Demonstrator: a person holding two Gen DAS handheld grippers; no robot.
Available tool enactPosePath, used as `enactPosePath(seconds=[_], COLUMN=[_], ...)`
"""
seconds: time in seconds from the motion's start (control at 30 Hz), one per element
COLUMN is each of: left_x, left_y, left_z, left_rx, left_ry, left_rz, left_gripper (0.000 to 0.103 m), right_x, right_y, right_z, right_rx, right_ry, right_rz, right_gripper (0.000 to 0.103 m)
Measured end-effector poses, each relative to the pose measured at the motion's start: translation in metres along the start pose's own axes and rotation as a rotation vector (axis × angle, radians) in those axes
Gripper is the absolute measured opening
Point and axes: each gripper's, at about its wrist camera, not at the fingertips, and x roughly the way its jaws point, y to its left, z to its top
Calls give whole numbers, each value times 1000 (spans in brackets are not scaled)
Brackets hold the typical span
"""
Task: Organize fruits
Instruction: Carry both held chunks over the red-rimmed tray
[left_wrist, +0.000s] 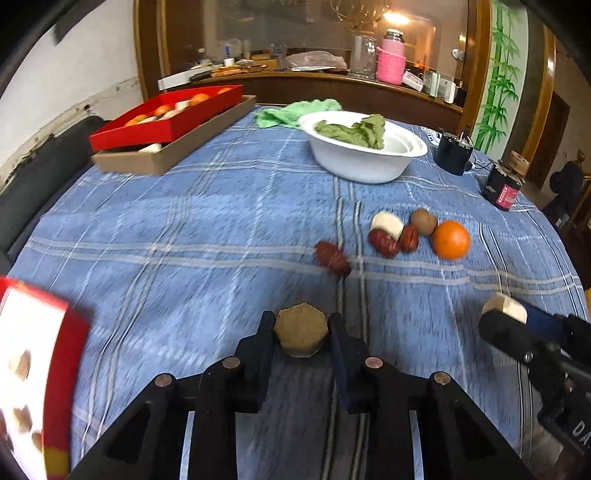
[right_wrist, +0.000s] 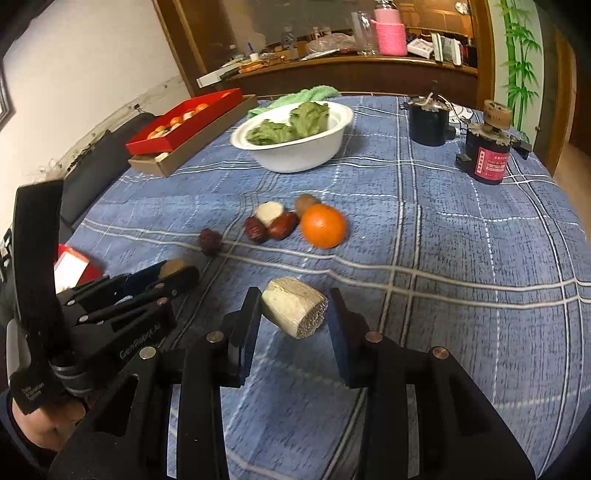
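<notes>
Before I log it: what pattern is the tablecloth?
Blue with white plaid lines, clearest in the right wrist view: tablecloth.

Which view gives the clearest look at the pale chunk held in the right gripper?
The right wrist view: the pale chunk sits centred between the right gripper fingers, its fibrous cut end visible. The left wrist view shows only its pale tip at the right edge, mostly hidden by the gripper.

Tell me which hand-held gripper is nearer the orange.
Right. The right hand-held gripper, shut on a pale cut chunk, sits just below the orange. The left hand-held gripper, gripping a brown chunk, is farther off to the left.
</notes>
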Motion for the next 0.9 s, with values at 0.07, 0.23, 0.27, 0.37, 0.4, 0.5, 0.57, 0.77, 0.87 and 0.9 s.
enactPosePath(seconds=[0.07, 0.23, 0.27, 0.37, 0.4, 0.5, 0.57, 0.77, 0.87, 0.9], left_x=[-13, -43, -50, -70, -77, -96, -107, -132, -138, -140], left_y=[8, 27, 30, 41, 44, 55, 63, 90, 101, 104], left_z=[-13, -40, -44, -55, -59, -70, -76, -96, -103, -105], left_rx=[-9, -40, -46, -62, -66, -83, -97, -135, -150, -155], left_ry=[-1, -4, -8, -23, -30, -38, -44, -59, -60, -61], left_rz=[12, 21, 20, 24, 25, 33, 41, 64, 76, 79], left_gripper=[28, 28, 28, 28, 28, 28, 28, 28, 28, 28], right_x=[-6, -13, -14, -21, -23, -28, -30, -33, -34, -34], right_y=[10, 26, 30, 43, 47, 62, 74, 110, 127, 131], right_z=[-7, -26, -30, -42, -45, -52, -57, -68, -74, -75], right_rx=[-19, -35, -37, -47, -51, -69, -84, -132, -158, -163], right_ry=[-1, 15, 18, 18, 18, 15, 18, 22, 24, 24], right_rz=[0, 5, 7, 12, 16, 31, 44, 88, 110, 114], right_gripper=[34, 34, 34, 34, 34, 34, 34, 35, 35, 35])
